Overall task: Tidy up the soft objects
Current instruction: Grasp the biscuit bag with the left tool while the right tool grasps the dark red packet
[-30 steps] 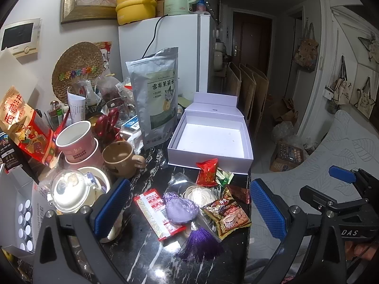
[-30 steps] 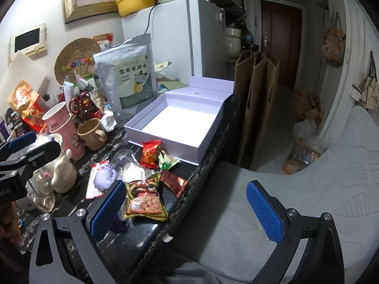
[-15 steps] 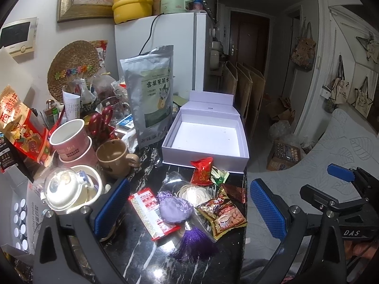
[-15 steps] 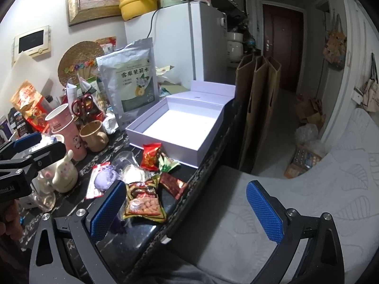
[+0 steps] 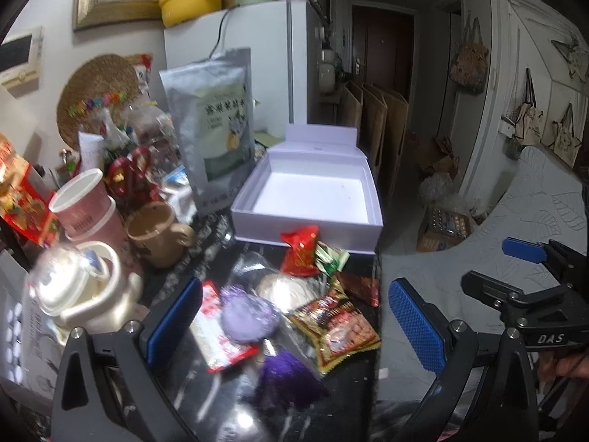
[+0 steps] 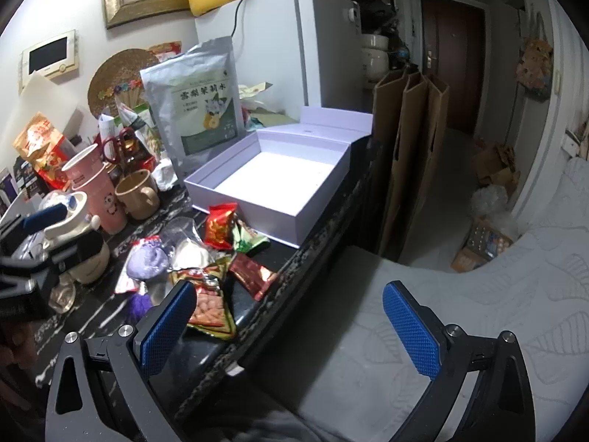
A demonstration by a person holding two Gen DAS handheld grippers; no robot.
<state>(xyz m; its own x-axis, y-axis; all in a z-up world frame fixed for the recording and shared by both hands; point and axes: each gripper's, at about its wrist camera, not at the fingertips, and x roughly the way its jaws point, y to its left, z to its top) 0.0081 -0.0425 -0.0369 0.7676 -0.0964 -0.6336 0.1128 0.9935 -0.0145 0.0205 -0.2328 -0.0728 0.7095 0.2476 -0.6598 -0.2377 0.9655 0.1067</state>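
An open white box [image 5: 313,191] [image 6: 272,180] stands empty on the dark marble table. In front of it lie soft things: a lilac sachet [image 5: 250,315] [image 6: 147,261] with a purple tassel [image 5: 283,372], a red snack packet [image 5: 300,245] [image 6: 220,225], a peanut packet [image 5: 337,329] [image 6: 210,304], a red-and-white packet [image 5: 217,326] and a dark red wrapper [image 6: 252,270]. My left gripper [image 5: 294,326] is open, hovering just above the sachet. My right gripper [image 6: 291,329] is open and empty over the table's right edge.
Left of the pile stand a white teapot [image 5: 79,294], pink cups [image 5: 86,208] and a tan mug [image 5: 158,232]. A tall silver pouch [image 5: 213,129] stands behind, by a white fridge [image 6: 279,48]. A grey quilted cushion [image 6: 460,305] lies right of the table.
My left gripper has moved forward and down toward the pile; the items look larger and blurred. My right gripper has come a little closer to the table. Both stay open.
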